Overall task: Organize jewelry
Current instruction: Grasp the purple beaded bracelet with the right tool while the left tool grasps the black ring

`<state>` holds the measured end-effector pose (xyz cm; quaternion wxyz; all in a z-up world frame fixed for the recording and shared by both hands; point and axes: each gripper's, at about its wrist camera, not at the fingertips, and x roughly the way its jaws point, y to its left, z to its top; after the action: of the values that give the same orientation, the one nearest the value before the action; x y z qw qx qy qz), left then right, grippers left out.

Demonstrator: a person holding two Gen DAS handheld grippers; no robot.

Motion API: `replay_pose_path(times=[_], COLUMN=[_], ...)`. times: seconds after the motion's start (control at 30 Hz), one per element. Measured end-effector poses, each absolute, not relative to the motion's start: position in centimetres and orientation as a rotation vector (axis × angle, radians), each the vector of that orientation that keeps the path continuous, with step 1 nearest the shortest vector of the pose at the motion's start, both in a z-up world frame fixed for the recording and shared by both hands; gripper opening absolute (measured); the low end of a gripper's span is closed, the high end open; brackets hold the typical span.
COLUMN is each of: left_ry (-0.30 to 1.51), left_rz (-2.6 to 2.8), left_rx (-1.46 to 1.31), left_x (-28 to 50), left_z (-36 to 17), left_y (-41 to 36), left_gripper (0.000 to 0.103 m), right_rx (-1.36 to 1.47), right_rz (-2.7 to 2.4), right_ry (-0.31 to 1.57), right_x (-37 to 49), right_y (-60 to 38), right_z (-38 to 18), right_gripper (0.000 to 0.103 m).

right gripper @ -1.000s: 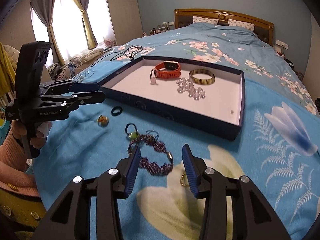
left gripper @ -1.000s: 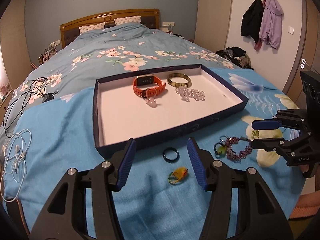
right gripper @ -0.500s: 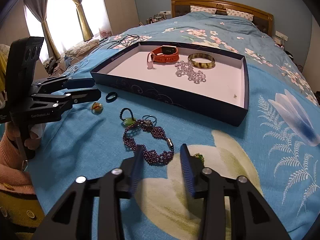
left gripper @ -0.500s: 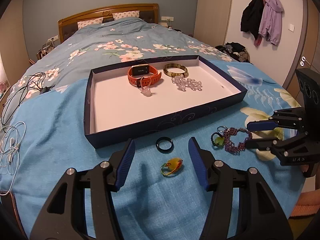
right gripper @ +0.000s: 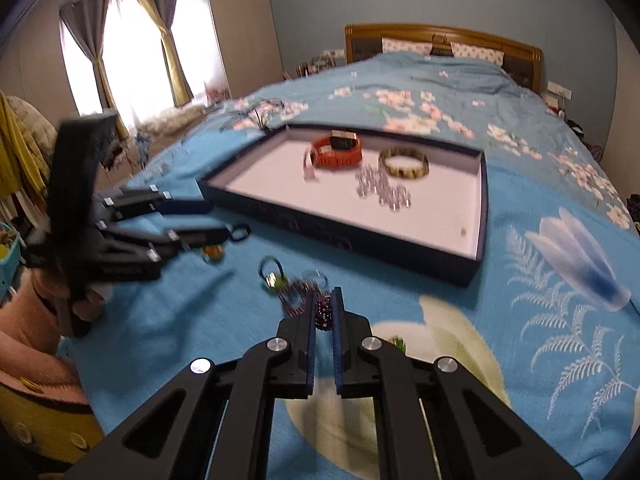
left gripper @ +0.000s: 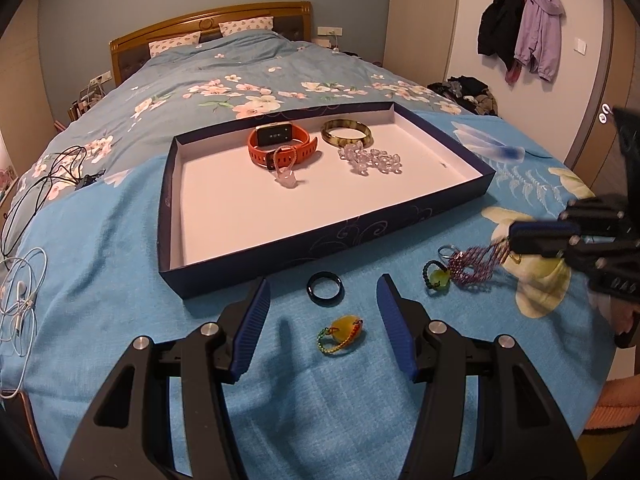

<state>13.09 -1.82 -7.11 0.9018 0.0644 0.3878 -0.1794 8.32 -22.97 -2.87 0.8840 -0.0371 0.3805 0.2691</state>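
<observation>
Since a second ago the right gripper (right gripper: 323, 300) has clamped onto the purple beaded bracelet (left gripper: 472, 266), which stretches toward the green pendant (left gripper: 438, 278) and ring (left gripper: 445, 250) beside it. The left gripper (left gripper: 324, 312) hovers half-open over the black ring (left gripper: 325, 288) and yellow charm (left gripper: 340, 334), near the tray (left gripper: 320, 246).

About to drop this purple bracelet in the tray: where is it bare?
Bare: the tray's near half and left side, in front of the watch; also its right end beyond the clear beads. Crowded: the far middle, where watch, bangle and beads cluster.
</observation>
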Motion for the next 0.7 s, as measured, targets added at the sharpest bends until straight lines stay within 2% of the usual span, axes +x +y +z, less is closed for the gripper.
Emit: replay_pose_path(times=[0.53, 0.7], left_ry=[0.866, 0.888], left_rz=[-0.372, -0.376], left_rx=[0.126, 0.127], left_x=[14.7, 15.3], left_z=[-8.2, -8.6], left_y=[-2.2, -2.5], left_gripper=[0.047, 0.040], right_rx=[-0.009, 0.001], right_rz=[0.572, 0.569], right_ry=[0.689, 0.690], right_x=[8.4, 8.5], right_y=[-24.0, -24.0], right_z=[0.6, 0.5], right_gripper=[0.005, 0.005])
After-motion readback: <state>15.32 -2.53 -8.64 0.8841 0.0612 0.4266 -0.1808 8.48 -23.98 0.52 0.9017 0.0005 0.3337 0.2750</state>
